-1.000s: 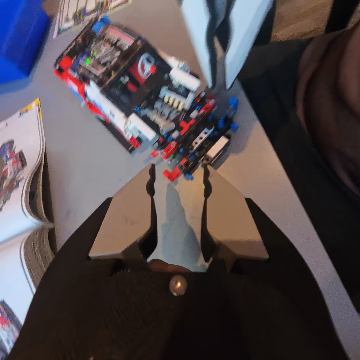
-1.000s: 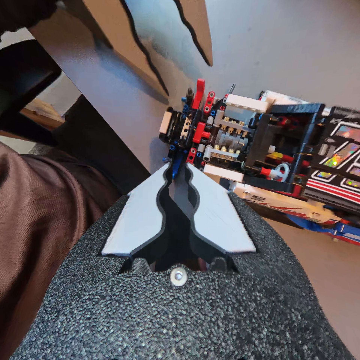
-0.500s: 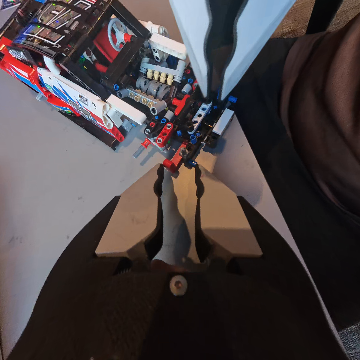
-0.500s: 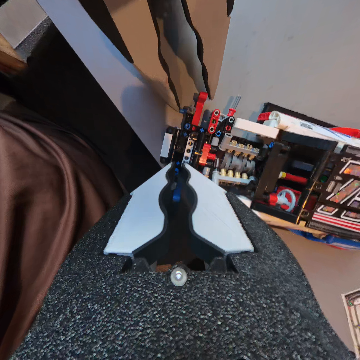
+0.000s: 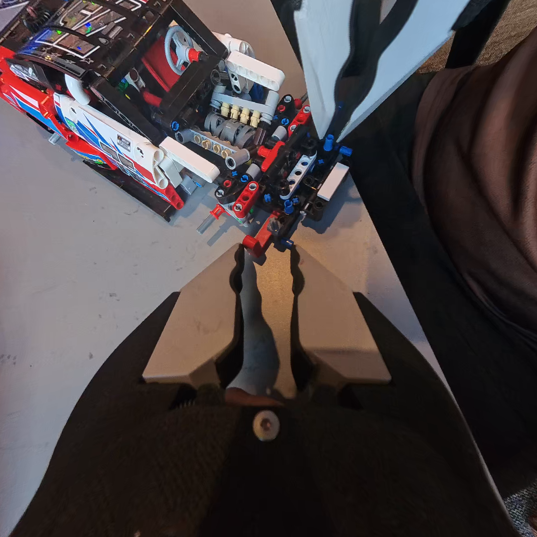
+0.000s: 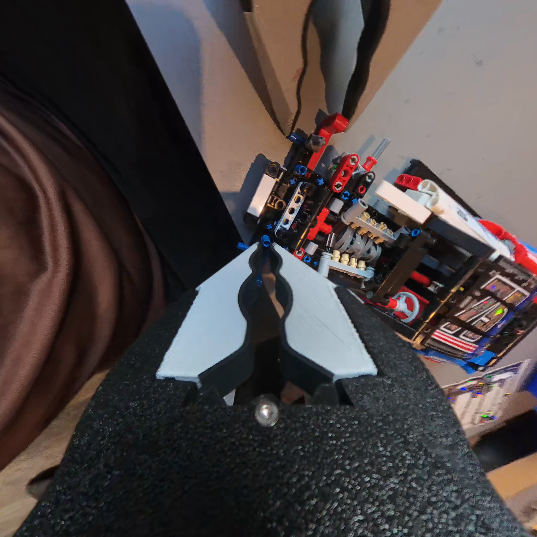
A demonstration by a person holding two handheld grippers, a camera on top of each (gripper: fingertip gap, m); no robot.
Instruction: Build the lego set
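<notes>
The lego car [image 5: 139, 122], black, white, red and blue, lies on the grey table [image 5: 87, 290]; it also shows in the right wrist view [image 6: 406, 261]. Its open front frame [image 5: 296, 177] points at the table edge. My left gripper [image 5: 265, 248] has its tan fingers closed in on the frame's end, where a red beam [image 5: 258, 239] sticks out between the tips. It shows from above in the right wrist view [image 6: 319, 128]. My right gripper [image 6: 266, 244] is shut on a small blue pin [image 6: 264, 240] and holds it at the frame's far corner [image 5: 329, 142].
The table edge [image 5: 386, 261] runs close beside the frame. A person in brown clothing [image 5: 479, 203] sits right behind the edge. A printed sheet [image 6: 488, 389] lies beyond the car's rear. The grippers' ends are close to 8 cm from one another.
Both grippers have come closer to the car's front frame. The left jaws have narrowed around the red beam. The right gripper has brought the blue pin up to the frame.
</notes>
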